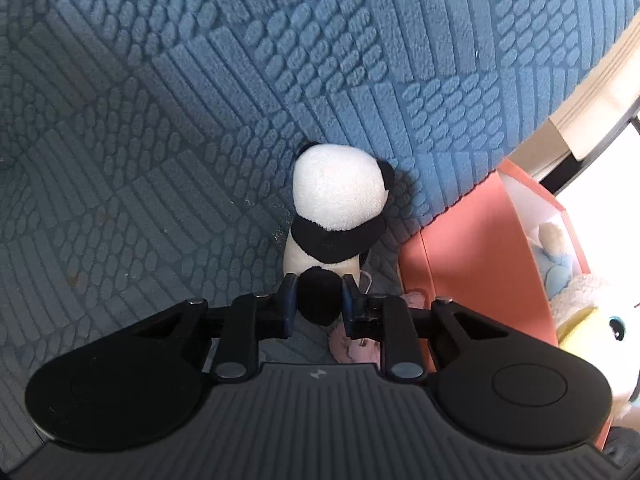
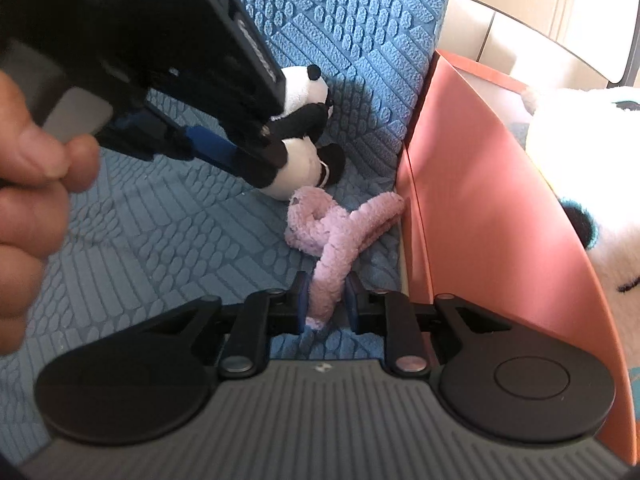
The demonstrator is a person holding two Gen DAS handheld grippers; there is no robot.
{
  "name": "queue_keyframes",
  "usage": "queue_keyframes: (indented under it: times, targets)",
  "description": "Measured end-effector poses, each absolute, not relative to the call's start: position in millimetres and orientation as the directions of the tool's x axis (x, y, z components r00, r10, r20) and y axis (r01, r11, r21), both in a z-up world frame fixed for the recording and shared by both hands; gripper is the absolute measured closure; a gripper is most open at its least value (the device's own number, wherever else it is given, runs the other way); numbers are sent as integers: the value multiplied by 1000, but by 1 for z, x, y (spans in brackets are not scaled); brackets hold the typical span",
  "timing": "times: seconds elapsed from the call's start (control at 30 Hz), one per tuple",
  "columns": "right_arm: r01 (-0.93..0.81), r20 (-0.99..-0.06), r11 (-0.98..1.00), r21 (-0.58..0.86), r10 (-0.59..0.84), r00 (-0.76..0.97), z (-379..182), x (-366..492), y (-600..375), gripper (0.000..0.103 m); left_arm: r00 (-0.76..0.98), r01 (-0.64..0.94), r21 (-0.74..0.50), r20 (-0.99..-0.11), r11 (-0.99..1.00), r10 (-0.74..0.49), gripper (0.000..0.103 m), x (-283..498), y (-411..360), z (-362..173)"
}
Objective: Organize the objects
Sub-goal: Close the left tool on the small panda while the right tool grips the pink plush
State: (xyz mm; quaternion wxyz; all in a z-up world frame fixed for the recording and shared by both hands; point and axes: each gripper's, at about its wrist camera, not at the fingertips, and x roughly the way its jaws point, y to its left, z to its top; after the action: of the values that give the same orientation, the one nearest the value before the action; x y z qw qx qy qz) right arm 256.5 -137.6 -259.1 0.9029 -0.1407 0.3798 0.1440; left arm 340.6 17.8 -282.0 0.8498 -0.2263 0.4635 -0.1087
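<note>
Blue textured cover [image 1: 200,120] carries the panda plush [image 1: 336,216] beside the orange box [image 1: 480,240]; the left gripper [image 1: 319,300] clamps its black limb. Right wrist view: the right gripper [image 2: 326,300] pinches the pink plush [image 2: 332,232] by the box's side.

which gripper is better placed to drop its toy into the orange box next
Right, probably. The right gripper, shut on the pink plush, sits beside the orange box; the left gripper holds the panda farther away.
</note>
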Motion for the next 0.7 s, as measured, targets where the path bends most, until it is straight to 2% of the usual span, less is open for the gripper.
queue_keyframes:
  times: [0.27, 0.7]
  targets:
    - [-377, -715, 916, -138, 171, 678, -243, 253, -137, 89, 562, -101, -537, -726, 838, -398, 78, 303, 37, -283]
    - [-395, -720, 916, -67, 230, 655, -218, 240, -155, 89, 608, -121, -513, -715, 850, -345, 79, 233, 68, -258]
